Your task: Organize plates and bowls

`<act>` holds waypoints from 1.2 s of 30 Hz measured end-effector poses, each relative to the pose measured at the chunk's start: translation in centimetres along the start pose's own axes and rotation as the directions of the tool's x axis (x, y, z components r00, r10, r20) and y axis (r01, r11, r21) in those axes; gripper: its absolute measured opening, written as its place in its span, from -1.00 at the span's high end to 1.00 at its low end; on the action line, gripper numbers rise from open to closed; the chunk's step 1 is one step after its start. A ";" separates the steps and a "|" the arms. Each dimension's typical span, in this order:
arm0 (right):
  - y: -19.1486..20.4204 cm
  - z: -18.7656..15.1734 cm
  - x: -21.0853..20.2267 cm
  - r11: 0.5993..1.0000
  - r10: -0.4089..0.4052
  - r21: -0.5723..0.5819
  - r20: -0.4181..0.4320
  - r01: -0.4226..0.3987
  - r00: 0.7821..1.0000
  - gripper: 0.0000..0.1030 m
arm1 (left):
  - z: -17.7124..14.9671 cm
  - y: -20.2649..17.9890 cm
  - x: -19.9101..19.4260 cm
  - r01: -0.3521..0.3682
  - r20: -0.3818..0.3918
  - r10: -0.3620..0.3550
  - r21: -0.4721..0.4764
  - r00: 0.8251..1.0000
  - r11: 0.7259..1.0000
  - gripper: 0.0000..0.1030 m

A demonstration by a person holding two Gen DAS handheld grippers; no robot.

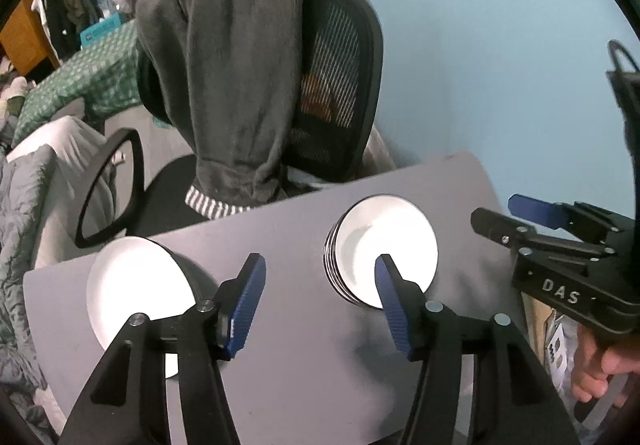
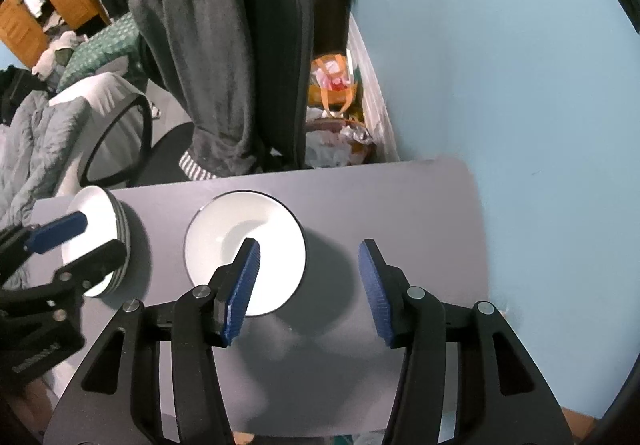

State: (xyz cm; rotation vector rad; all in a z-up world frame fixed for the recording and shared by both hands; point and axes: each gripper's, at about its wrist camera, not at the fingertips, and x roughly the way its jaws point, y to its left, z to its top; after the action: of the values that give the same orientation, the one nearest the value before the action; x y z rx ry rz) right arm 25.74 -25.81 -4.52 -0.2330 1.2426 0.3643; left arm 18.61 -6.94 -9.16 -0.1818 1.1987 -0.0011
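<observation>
- In the left wrist view, the left gripper (image 1: pixel 320 301) hung above the grey table (image 1: pixel 304 345) with its blue-padded fingers (image 1: pixel 246 305) apart and nothing between them.
- A stack of white plates (image 1: pixel 380 249) with dark rims sat on the table at about 1 o'clock from that gripper; the right-hand finger overlapped its near edge in the picture, and contact could not be told.
- A white bowl (image 1: pixel 136 285) with a dark outer wall sat at about 10 o'clock, well apart from the stack.
- This view alone showed the right gripper (image 1: pixel 520 219) from the side at 3 o'clock, marked "DAS", and a hand (image 1: pixel 596 369) gripping its handle.
- In the right wrist view, the right gripper (image 2: pixel 310 285) had its fingers (image 2: pixel 244 285) apart over bare table (image 2: pixel 400 205), empty.
- Here the bowl (image 2: pixel 244 237) lay at 11 o'clock, partly behind the left-hand finger, and the plate stack (image 2: pixel 100 241) at 9 o'clock, its ribbed edge plain to see.
- The left gripper (image 2: pixel 90 239) crossed in front of the plate stack in this view.
- Both views showed an office chair (image 1: pixel 344 85) draped with a dark grey garment (image 1: pixel 236 77) at 12 o'clock beyond the table; only the right view showed bags and clutter (image 2: pixel 336 105) against the blue wall (image 2: pixel 500 65).
</observation>
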 end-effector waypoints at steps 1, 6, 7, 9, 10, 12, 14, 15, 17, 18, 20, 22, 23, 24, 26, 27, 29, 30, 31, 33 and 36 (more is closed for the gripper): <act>0.1 0.0 -0.4 1.000 0.001 -0.003 0.006 -0.001 1.000 0.01 | -0.1 0.0 -0.7 0.001 0.013 -0.001 0.004 1.000 1.000 -0.18; 0.6 -0.4 -2.2 1.000 0.000 -0.016 0.048 0.001 0.999 -0.16 | -0.5 0.3 -3.2 0.006 0.067 -0.006 0.002 0.998 1.000 -0.29; 0.6 -0.5 -2.5 1.000 -0.001 -0.016 0.052 0.002 0.999 -0.18 | -0.5 0.4 -3.5 0.004 0.072 -0.004 -0.002 0.997 1.000 -0.29; 0.8 -0.6 -3.3 1.000 0.001 -0.013 0.066 0.000 0.998 -0.24 | -0.8 0.8 -4.2 0.003 0.082 -0.002 -0.013 0.997 1.000 -0.29; 0.8 -0.7 -3.8 1.000 0.003 -0.008 0.075 -0.002 0.997 -0.30 | -1.0 0.9 -4.5 0.008 0.087 -0.006 -0.021 0.996 1.000 -0.30; 0.9 -0.8 -4.4 1.000 0.003 -0.004 0.088 -0.002 0.996 -0.33 | -1.4 1.3 -5.0 0.019 0.092 -0.016 -0.033 0.996 0.999 -0.30; 1.0 -1.1 -4.8 1.000 0.004 -0.003 0.094 -0.004 0.996 -0.34 | -1.7 1.5 -5.4 0.026 0.088 -0.023 -0.039 0.996 0.999 -0.32; 1.0 -1.2 -5.1 1.000 0.003 -0.002 0.095 -0.003 0.995 -0.34 | -2.0 1.7 -5.6 0.032 0.087 -0.028 -0.042 0.996 0.999 -0.32; 1.2 -1.5 -5.5 1.000 0.003 0.002 0.102 -0.004 0.995 -0.34 | -2.4 2.1 -6.2 0.037 0.095 -0.032 -0.051 0.995 0.998 -0.32; 1.3 -1.7 -5.7 1.000 0.002 0.002 0.105 -0.002 0.995 -0.34 | -2.8 2.1 -6.6 0.038 0.100 -0.032 -0.057 0.994 0.998 -0.32; 1.5 -2.0 -6.1 1.000 -0.006 0.008 0.113 0.005 0.994 -0.34 | -3.2 2.4 -7.0 0.039 0.107 -0.032 -0.066 0.994 0.997 -0.32; 1.6 -2.2 -6.5 1.000 -0.004 0.020 0.121 0.002 0.993 -0.34 | -3.5 2.4 -7.5 0.043 0.112 -0.036 -0.065 0.993 0.997 -0.32; 1.6 -2.3 -6.7 1.000 -0.001 0.021 0.121 -0.002 0.993 -0.34 | -3.6 2.3 -7.6 0.043 0.116 -0.036 -0.064 0.993 0.997 -0.32; 1.7 -2.4 -6.9 1.000 0.002 0.021 0.121 -0.005 0.993 -0.34 | -3.8 2.3 -8.0 0.045 0.122 -0.037 -0.060 0.992 0.997 -0.32; 1.9 -2.5 -7.3 1.000 0.005 0.022 0.129 -0.008 0.992 -0.35 | -4.0 2.2 -8.3 0.047 0.125 -0.040 -0.054 0.991 0.997 -0.34; 2.1 -2.5 -7.6 1.000 0.007 0.023 0.132 -0.010 0.991 -0.35 | -4.1 2.2 -8.5 0.051 0.126 -0.045 -0.050 0.991 0.997 -0.36; 2.3 -2.7 -7.9 1.000 0.013 0.023 0.135 -0.016 0.991 -0.35 | -4.3 2.2 -9.0 0.061 0.134 -0.054 -0.048 0.989 0.997 -0.36; 2.4 -2.9 -8.0 1.000 0.013 0.025 0.136 -0.017 0.991 -0.35 | -4.4 2.2 -9.1 0.065 0.136 -0.058 -0.047 0.989 0.997 -0.38; 2.5 -2.9 -8.1 0.999 0.015 0.026 0.138 -0.019 0.990 -0.35 | -4.4 2.2 -9.2 0.069 0.134 -0.062 -0.046 0.989 0.997 -0.39; 2.8 -3.1 -8.3 0.999 0.018 0.026 0.139 -0.022 0.990 -0.35 | -4.5 2.2 -9.3 0.073 0.132 -0.066 -0.048 0.989 0.996 -0.39; 3.0 -3.1 -8.6 0.999 0.024 0.029 0.146 -0.028 0.989 -0.35 | -4.6 2.3 -9.6 0.081 0.132 -0.074 -0.047 0.989 0.996 -0.39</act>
State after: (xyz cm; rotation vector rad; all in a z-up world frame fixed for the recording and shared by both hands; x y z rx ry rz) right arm 19.49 -25.46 2.74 -0.1609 1.1074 0.3781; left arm 10.63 -4.35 -2.26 -0.2710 1.0619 -0.0258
